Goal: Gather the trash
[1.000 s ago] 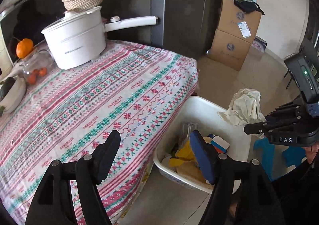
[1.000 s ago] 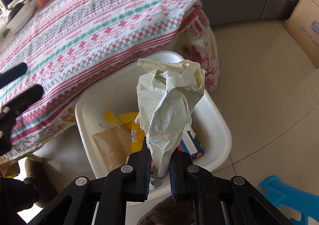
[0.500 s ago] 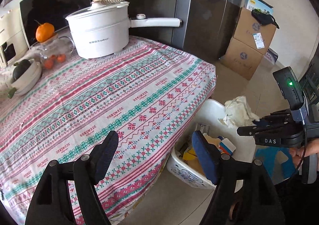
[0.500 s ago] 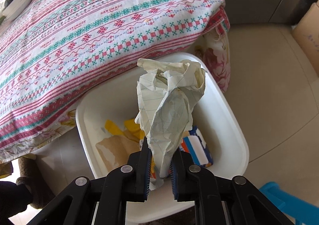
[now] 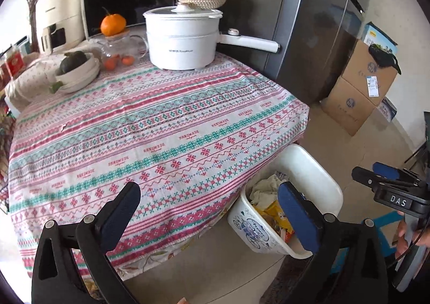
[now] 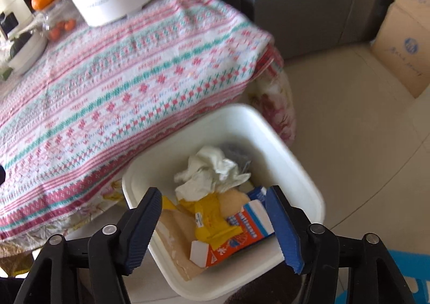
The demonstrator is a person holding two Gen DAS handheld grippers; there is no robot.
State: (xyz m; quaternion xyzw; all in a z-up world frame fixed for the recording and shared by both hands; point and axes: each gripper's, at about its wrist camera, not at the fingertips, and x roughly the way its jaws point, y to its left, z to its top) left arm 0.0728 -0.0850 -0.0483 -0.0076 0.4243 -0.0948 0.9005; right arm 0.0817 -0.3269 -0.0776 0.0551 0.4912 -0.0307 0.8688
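A white plastic bin (image 6: pixel 295 169) stands on the floor beside the table; it also shows in the left wrist view (image 5: pixel 319 169). A crumpled pale paper (image 6: pixel 212 172) lies inside it on top of yellow wrappers (image 6: pixel 212 212) and a blue, white and orange carton (image 6: pixel 242 234); the paper also shows in the left wrist view (image 5: pixel 264 188). My right gripper (image 6: pixel 215 226) is open and empty above the bin's near side, and also shows in the left wrist view (image 5: pixel 381 175). My left gripper (image 5: pixel 209 212) is open and empty over the table's near edge.
The table has a striped patterned cloth (image 5: pixel 150 126). At its back stand a white pot (image 5: pixel 182 40), a glass jar with an orange (image 5: pixel 113 24) and a bowl (image 5: pixel 78 72). Cardboard boxes (image 5: pixel 360 83) and a grey fridge (image 5: pixel 309 21) stand behind. A blue stool (image 6: pixel 397 277) is near the bin.
My right gripper has opened and let go of the crumpled paper, which now lies in the bin. My left gripper has drawn back from the table.
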